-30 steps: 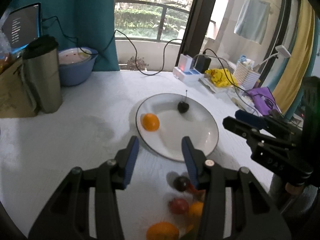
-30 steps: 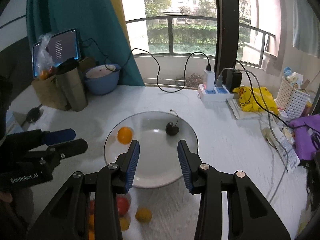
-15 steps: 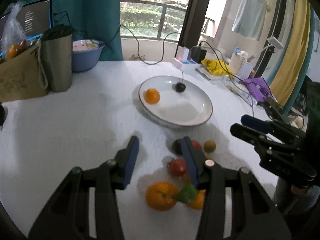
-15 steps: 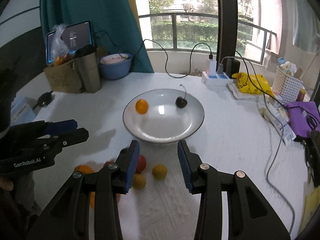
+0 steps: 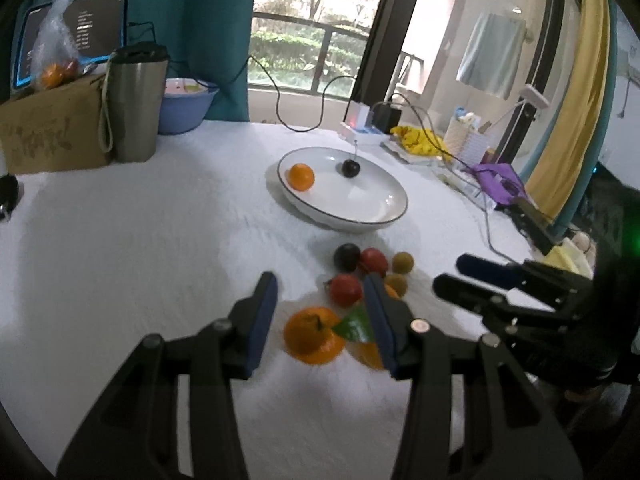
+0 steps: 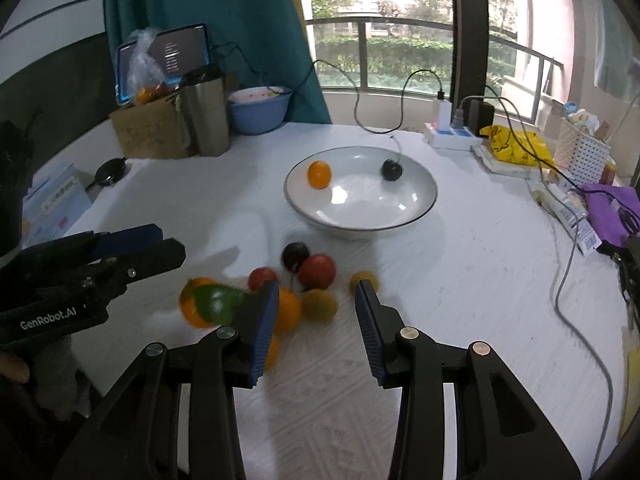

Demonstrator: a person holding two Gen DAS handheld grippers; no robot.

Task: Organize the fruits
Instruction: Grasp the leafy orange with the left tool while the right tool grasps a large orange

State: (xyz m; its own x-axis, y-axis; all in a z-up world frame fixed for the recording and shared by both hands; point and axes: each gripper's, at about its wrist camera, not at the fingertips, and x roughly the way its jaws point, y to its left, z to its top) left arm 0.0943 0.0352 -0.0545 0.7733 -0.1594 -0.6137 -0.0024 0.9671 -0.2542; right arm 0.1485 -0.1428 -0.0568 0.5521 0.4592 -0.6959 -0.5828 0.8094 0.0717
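I hold both grippers, left and right, spread wide, holding nothing. Small round fruits sit bunched just before the smooth white plate.

Far ahead-left of tongs: steel tumbler upright beside cardboard box, blue basin just right of it, tablet screen behind. Far ahead-right: power strip with plugged cables, yellow bag, white basket, purple cloth. All on white counter.
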